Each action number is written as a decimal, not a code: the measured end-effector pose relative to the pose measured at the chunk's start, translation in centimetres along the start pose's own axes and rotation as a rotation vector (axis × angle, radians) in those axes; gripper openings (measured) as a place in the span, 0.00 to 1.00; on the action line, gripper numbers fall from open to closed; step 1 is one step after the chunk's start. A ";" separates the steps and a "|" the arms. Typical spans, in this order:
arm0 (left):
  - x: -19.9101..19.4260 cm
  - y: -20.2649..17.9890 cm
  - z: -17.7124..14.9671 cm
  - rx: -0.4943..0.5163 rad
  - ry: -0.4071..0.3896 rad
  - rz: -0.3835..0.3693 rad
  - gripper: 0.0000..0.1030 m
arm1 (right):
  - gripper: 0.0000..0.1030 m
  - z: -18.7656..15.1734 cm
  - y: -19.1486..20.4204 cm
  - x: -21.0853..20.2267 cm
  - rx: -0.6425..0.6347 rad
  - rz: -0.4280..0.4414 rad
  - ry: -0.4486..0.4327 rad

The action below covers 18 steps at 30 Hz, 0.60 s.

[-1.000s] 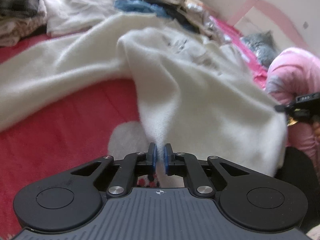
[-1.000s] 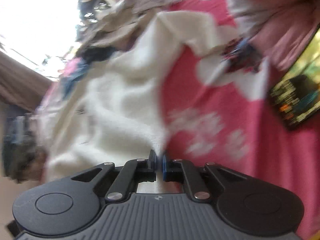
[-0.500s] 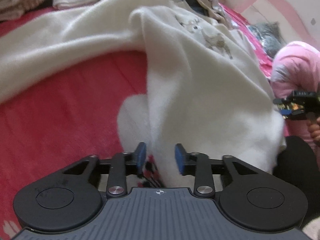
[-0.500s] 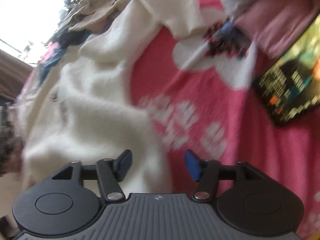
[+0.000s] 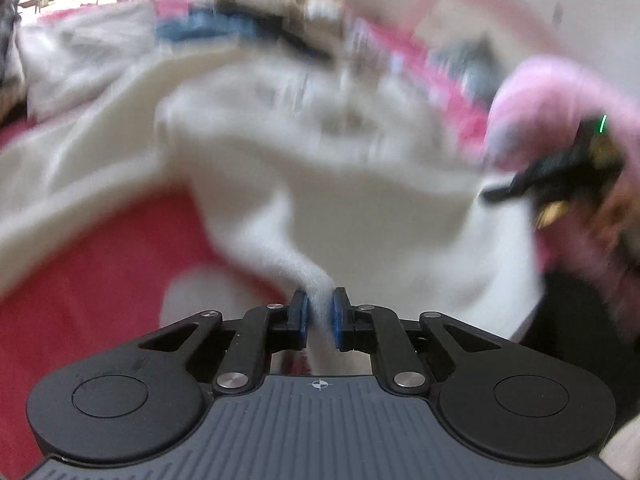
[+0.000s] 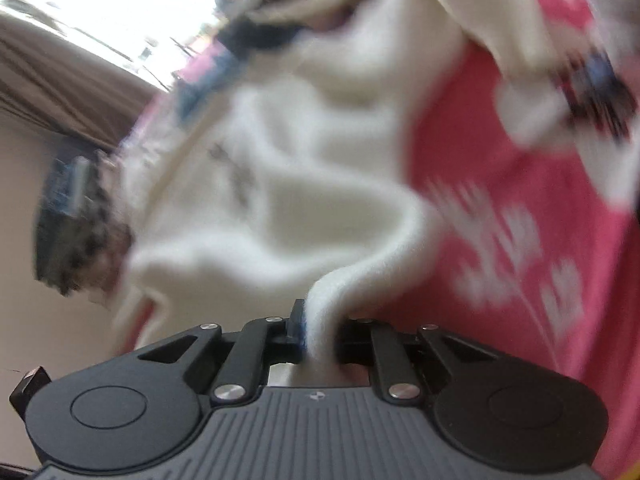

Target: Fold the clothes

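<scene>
Both frames heavily motion-blurred.

Left tool point(image 5: 319, 312): jaws closing, a bunched fold of the white fleece garment point(image 5: 340, 208) is between the blue pads point(image 5: 301, 314), and they pinch it. From the pinch the cloth rises toward the upper centre of the frame and spreads across the red bedspread point(image 5: 92, 272). One sleeve-like part runs off to the left edge.

Right tool point(image 6: 320, 328): jaws closing, also pinching a thick rolled edge of the same garment point(image 6: 304, 184). Only the left pad is visible; the cloth covers the right one. The fabric climbs from the tool to the upper centre of that frame, with the pink floral bedspread point(image 6: 500, 184) to its right.

Seen from the left wrist, the right tool point(image 5: 560, 172) sits at the right edge, held by a person's hand point(image 5: 612, 216) with a pink sleeve point(image 5: 552, 92) above it. A pile of other clothes point(image 5: 248, 28) lies in the upper part of the frame; detail too blurred to tell.
</scene>
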<state>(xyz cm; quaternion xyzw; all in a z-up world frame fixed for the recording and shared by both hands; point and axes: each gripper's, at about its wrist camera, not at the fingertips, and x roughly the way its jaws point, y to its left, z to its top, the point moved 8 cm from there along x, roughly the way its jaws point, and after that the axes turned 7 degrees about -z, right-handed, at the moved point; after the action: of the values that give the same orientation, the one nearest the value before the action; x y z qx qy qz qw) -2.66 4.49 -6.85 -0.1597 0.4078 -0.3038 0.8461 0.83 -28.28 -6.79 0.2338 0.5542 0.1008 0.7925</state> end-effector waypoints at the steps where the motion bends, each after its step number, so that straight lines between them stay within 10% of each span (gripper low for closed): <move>1: -0.5 0.5 1.8 -0.023 -0.046 -0.006 0.10 | 0.14 1.6 0.7 -0.8 -0.006 0.018 -0.036; 8: -2.5 4.9 10.8 -0.087 -0.282 0.058 0.10 | 0.14 10.9 2.7 -3.7 0.000 0.075 -0.197; 18: 3.1 11.0 6.8 -0.171 -0.115 0.214 0.12 | 0.22 9.0 -3.9 8.1 0.154 0.032 -0.006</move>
<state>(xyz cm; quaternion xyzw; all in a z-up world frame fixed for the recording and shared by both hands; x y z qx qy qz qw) 8.35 11.03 -10.19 -0.2039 0.3976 -0.1665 0.8790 11.73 -30.57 -12.90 0.3035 0.5541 0.0698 0.7720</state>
